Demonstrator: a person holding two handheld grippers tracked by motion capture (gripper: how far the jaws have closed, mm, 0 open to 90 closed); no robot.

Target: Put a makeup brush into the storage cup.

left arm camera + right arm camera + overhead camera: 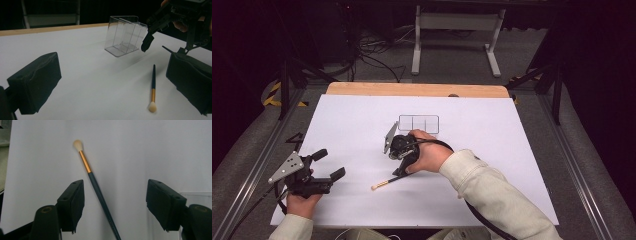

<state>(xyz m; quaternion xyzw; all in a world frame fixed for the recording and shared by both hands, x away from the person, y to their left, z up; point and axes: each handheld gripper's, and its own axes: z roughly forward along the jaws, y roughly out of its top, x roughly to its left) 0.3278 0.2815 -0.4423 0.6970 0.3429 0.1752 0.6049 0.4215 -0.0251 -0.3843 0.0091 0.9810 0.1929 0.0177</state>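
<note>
A makeup brush [387,182] with a dark teal handle, gold ferrule and pale tip lies flat on the white table. My right gripper [400,167] hangs open just over its handle end, pointing down. In the right gripper view the brush [96,185] runs slantwise between the spread jaws of that gripper [115,205], untouched. My left gripper [329,164] is open and empty at the near left, aimed across the table. Its own view shows the brush [153,85] ahead between the jaws of the left gripper [112,85], and the right gripper [166,45] beyond it.
A clear plastic organizer [418,124] with three compartments stands just beyond the right hand, also seen as the organizer [125,37] behind the brush. The white sheet [492,150] covers a wooden tabletop [417,89]. Cables and a metal stand sit on the floor behind.
</note>
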